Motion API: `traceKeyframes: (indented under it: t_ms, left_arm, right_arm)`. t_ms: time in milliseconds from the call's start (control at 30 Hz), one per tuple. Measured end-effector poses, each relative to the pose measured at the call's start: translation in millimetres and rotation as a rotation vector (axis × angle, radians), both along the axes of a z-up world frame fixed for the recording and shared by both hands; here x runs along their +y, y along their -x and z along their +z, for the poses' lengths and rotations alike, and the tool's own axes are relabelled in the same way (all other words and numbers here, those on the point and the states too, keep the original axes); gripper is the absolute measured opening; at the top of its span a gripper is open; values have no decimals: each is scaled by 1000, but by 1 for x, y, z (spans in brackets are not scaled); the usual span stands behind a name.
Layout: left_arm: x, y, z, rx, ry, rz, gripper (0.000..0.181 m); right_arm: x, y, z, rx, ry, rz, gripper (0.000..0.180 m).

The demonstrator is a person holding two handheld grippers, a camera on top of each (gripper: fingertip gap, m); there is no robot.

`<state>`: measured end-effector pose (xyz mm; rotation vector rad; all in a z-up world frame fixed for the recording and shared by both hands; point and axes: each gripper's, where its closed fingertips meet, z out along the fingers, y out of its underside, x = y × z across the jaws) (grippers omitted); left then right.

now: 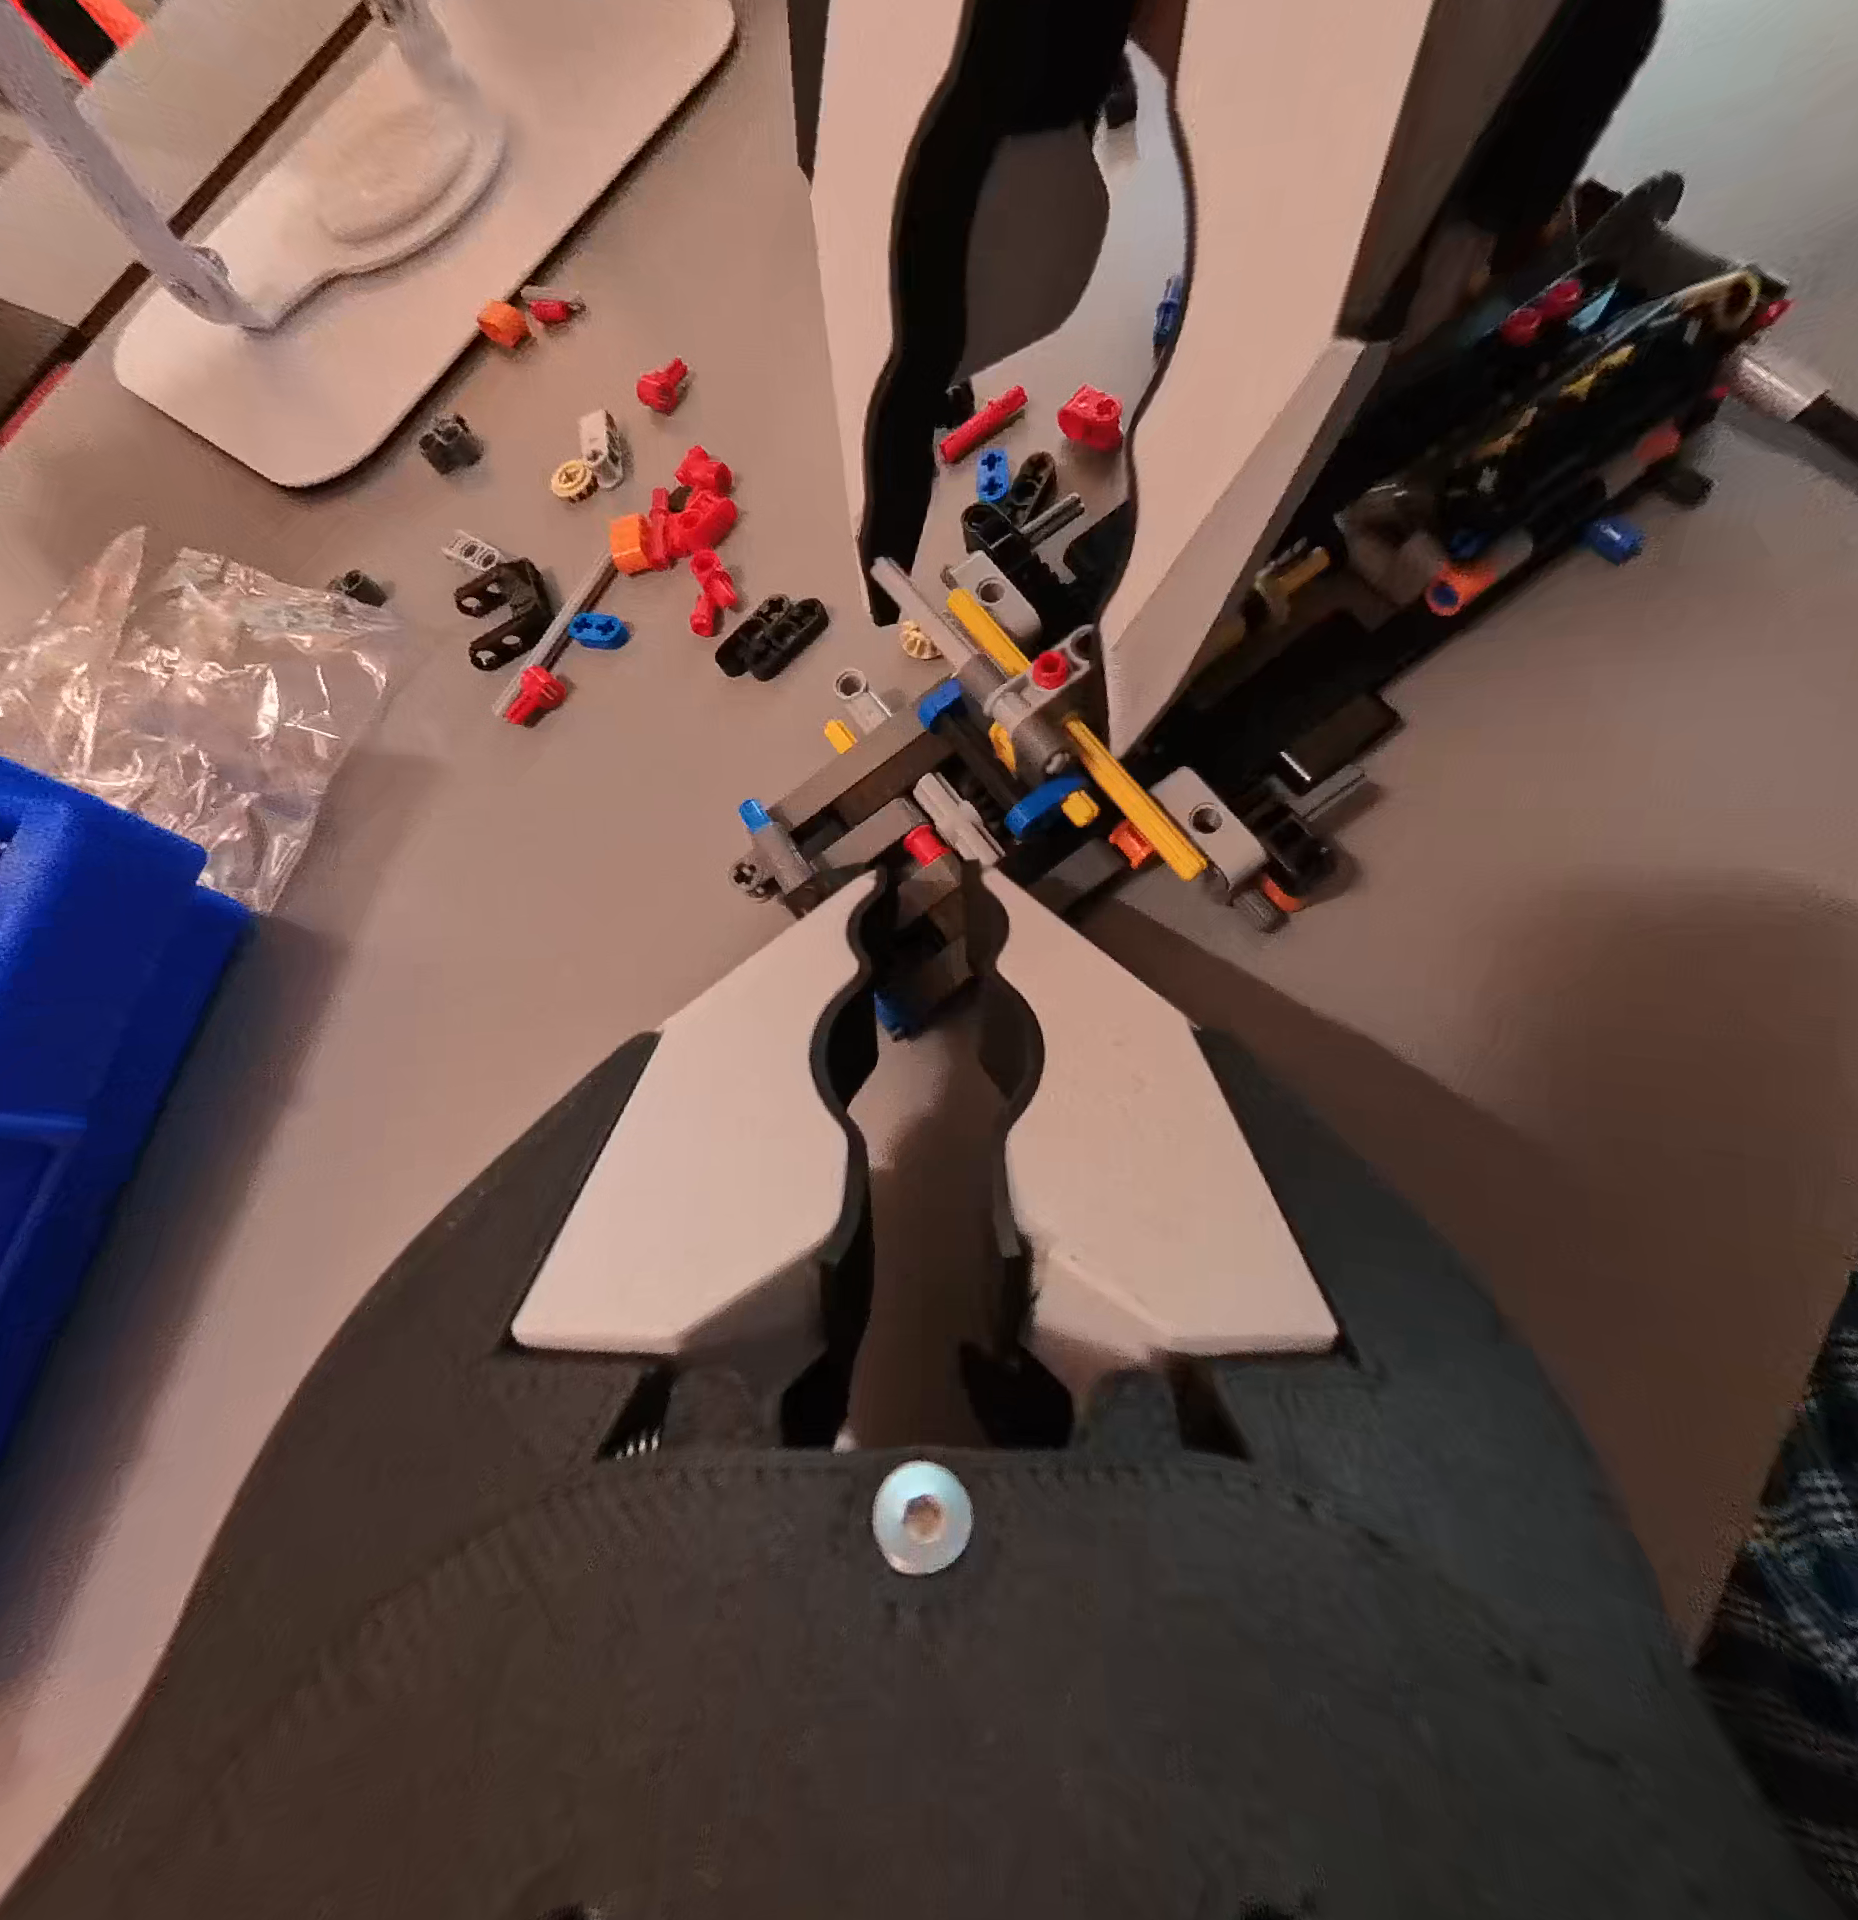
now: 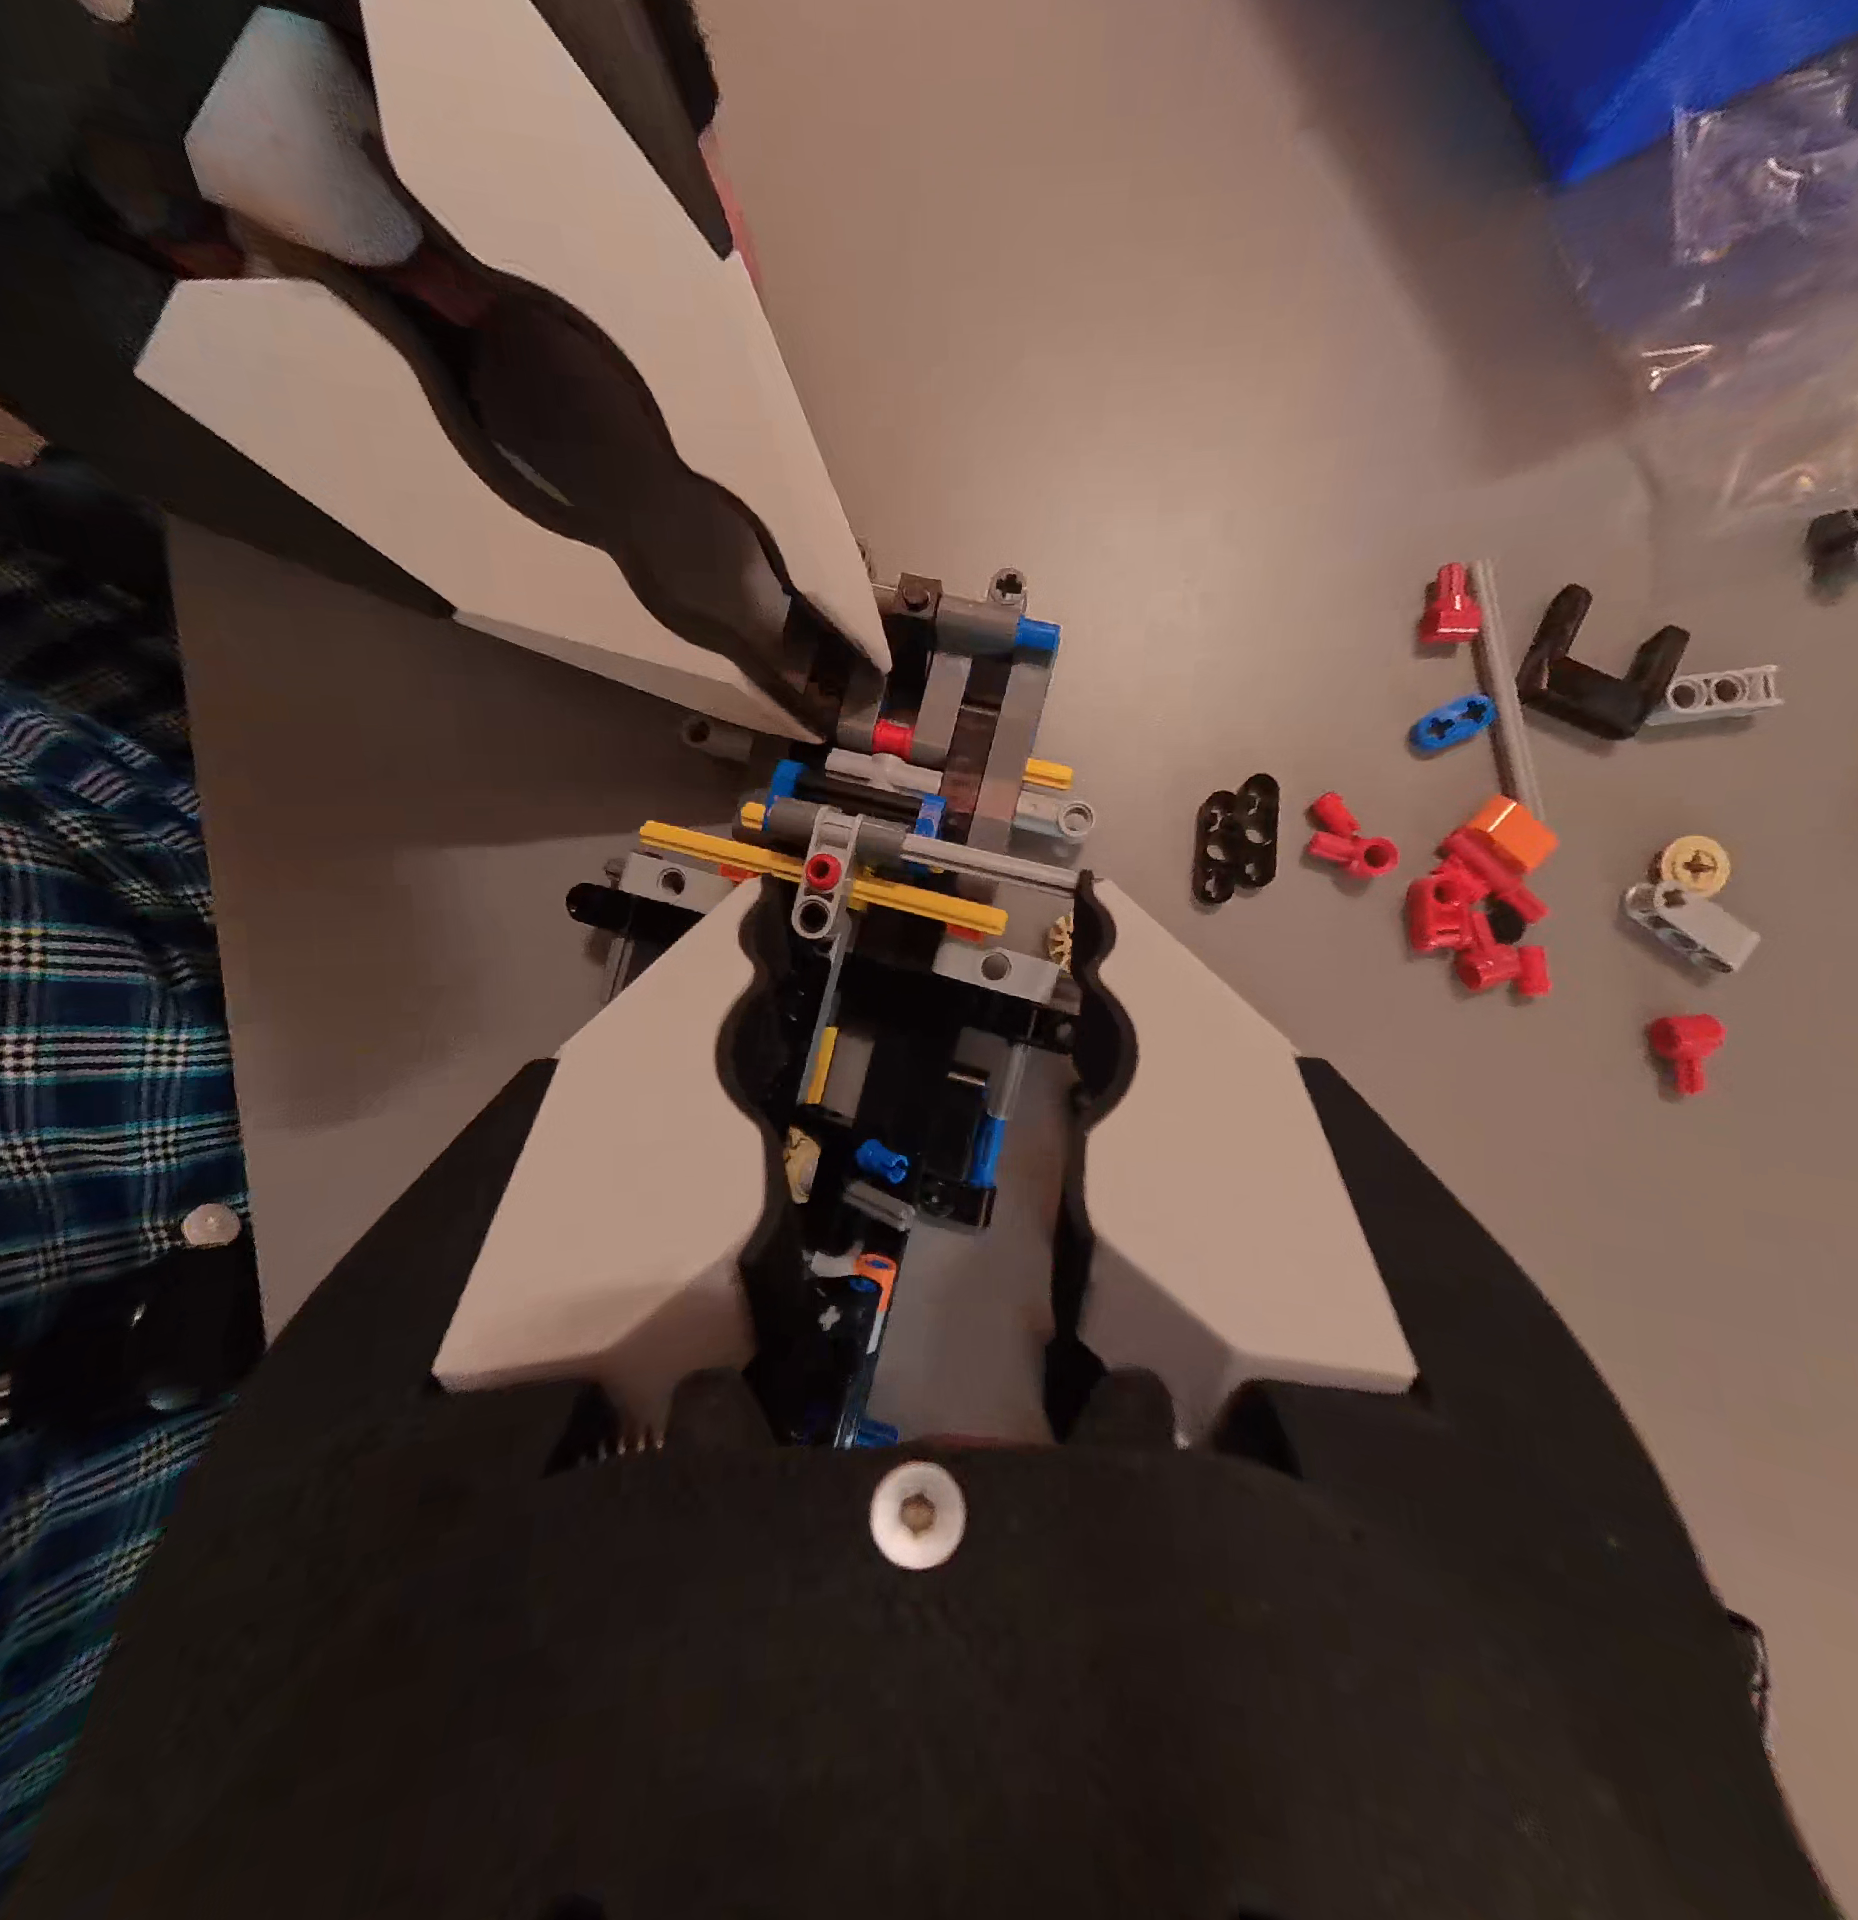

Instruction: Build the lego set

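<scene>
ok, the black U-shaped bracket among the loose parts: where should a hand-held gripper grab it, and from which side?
Grip the black U-shaped bracket across its flat base bar, coming from above. It lies flat on the table with both arms pointing away from the base, so the base offers two parallel faces. Approach from the open-arm side; a grey axle lies close on one flank and a grey beam touches the other.

Left gripper (image 1: 923, 888) and right gripper (image 2: 914, 904) have black textured bodies, pale wedge fingers with wavy black inner edges, one silver screw (image 1: 922, 1520). Blue plaid sleeve (image 2: 73, 935).
</scene>
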<state>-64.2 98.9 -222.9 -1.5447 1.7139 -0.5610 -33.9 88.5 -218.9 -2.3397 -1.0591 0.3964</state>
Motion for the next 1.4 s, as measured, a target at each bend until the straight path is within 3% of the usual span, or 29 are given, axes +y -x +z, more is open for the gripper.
traceKeyframes:
  t_ms: [300, 800, 933, 1067, 1200, 1400]
  left_arm:
    - [-7, -7, -2, 14, 4, -37, 0]
    - [-8, -7, -1, 6, 30, -49, 0]
    - [-7, -3, 11, -73, 132, -77, 10]
    - [-7, -5, 6, -42, 85, -84, 5]
    - [-7, -1, 17, -107, 154, -102, 14]
    - [-11, -4, 18, -113, 145, -144, 14]
  right_arm:
    - [4, -1, 0, -29, -61, -52, 52]
    - [4, -1, 0, -23, -54, -29, 50]
    - [3, -1, 0, 2, -43, -32, 51]
    - [2, 3, 0, 7, -40, -9, 52]
    - [2, 3, 0, 19, -38, -13, 52]
    - [2, 4, 0, 27, -35, -10, 52]
